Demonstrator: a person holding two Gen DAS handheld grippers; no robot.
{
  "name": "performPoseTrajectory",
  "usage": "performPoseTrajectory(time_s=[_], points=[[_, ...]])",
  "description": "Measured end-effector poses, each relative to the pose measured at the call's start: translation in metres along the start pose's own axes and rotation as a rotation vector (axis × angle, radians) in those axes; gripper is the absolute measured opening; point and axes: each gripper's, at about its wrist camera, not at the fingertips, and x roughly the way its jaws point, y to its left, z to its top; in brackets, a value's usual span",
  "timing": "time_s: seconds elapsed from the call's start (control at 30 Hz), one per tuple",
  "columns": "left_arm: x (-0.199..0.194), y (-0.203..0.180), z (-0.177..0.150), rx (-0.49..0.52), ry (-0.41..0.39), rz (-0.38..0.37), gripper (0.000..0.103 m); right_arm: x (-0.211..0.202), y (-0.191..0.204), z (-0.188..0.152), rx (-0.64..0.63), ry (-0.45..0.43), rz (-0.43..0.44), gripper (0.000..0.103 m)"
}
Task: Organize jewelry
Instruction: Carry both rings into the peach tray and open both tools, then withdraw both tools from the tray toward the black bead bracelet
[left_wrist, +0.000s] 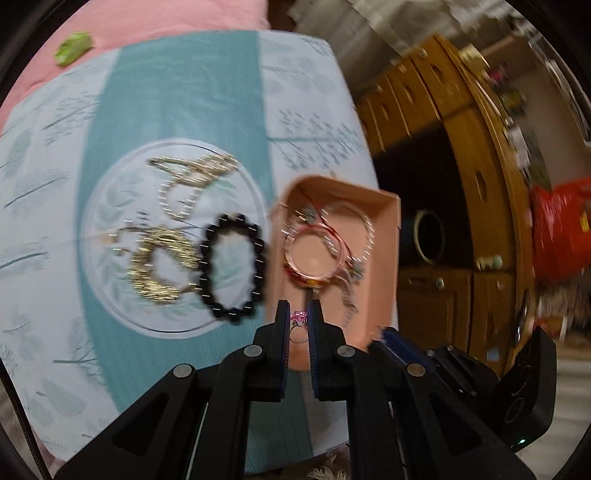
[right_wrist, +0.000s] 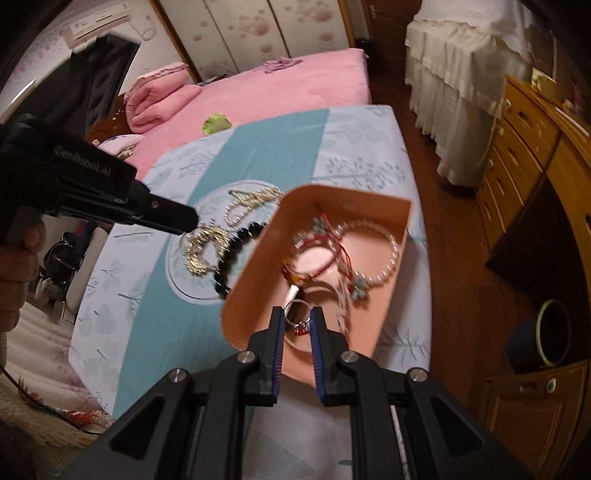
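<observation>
My left gripper (left_wrist: 298, 320) is shut on a silver ring with a pink stone (left_wrist: 298, 318), held beside the near left corner of the pink box (left_wrist: 388, 236). My right gripper (right_wrist: 297, 320) is shut on a silver ring with red stones (right_wrist: 298, 314), held over the near part of the pink box (right_wrist: 258, 266). The box holds a red cord bracelet (right_wrist: 317, 264) and a pearl bracelet (right_wrist: 388, 254). A black bead bracelet (left_wrist: 232, 266), a gold chain (left_wrist: 162, 266) and a pearl-and-gold strand (left_wrist: 192, 181) lie on the round print of the cloth. The left gripper's body (right_wrist: 110, 192) shows at the left of the right wrist view.
The jewelry lies on a teal and pale blue cloth (right_wrist: 155, 332) over a table. A pink bed (right_wrist: 280, 85) is behind it, with a green scrap (right_wrist: 216, 122) on it. Wooden drawers (right_wrist: 524, 147) and a dark bin (right_wrist: 543, 332) stand to the right, over a wooden floor.
</observation>
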Motion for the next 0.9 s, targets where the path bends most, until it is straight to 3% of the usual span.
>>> performPoseTrajectory(time_s=[0.37,0.43,0.57,0.6,0.73,0.9], points=[[0.046,-0.016,-0.006,0.073,0.101,0.066,0.008,0.007,-0.011,-0.005,0.013,0.008,-0.033,0.014],[0.048,-0.016,-0.007,0.073,0.113,0.07,0.016,0.009,-0.009,-0.002,0.008,0.011,-0.036,0.014],[0.041,-0.014,-0.009,0.06,0.098,0.074,0.051,0.02,-0.008,0.006,0.023,0.048,-0.015,0.014],[0.038,-0.012,-0.009,0.054,0.087,0.073,0.055,0.021,-0.008,0.006,0.029,0.053,-0.01,0.015],[0.024,-0.004,-0.008,0.047,0.056,0.077,0.057,0.023,-0.011,0.008,0.061,0.062,0.008,0.015],[0.008,0.015,-0.01,0.022,0.023,0.112,0.069,0.021,-0.009,0.006,0.047,0.083,-0.005,0.015]])
